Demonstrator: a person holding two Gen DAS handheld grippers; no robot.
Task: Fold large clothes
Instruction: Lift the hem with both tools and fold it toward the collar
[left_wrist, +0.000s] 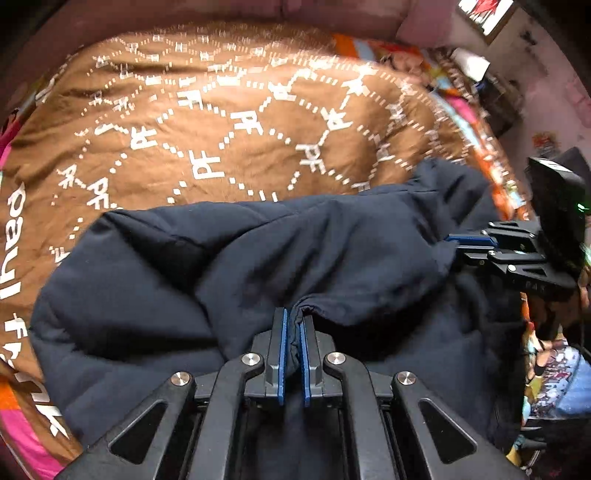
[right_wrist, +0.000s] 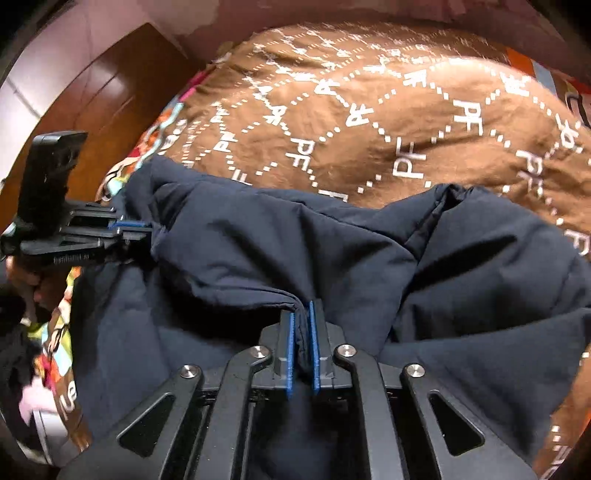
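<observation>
A navy padded jacket (left_wrist: 184, 295) lies bunched on a brown bedspread (left_wrist: 221, 129) printed with white letters. In the left wrist view my left gripper (left_wrist: 293, 317) is shut on a fold of the jacket, with cloth pinched between its blue pads. At the right of that view my right gripper (left_wrist: 454, 245) bites the jacket's edge. The right wrist view shows the right gripper (right_wrist: 302, 310) shut on a hem fold of the jacket (right_wrist: 443, 295). The left gripper (right_wrist: 149, 225) grips the jacket's far left edge there. The cloth sags between both grips.
The bedspread (right_wrist: 406, 110) spreads out beyond the jacket. A bright patterned sheet (left_wrist: 498, 166) borders the bed. Brown wood panelling (right_wrist: 110, 92) stands left of the bed, a pink wall behind it. A hand (right_wrist: 22, 280) holds the left gripper. Clutter sits at the right (left_wrist: 554, 369).
</observation>
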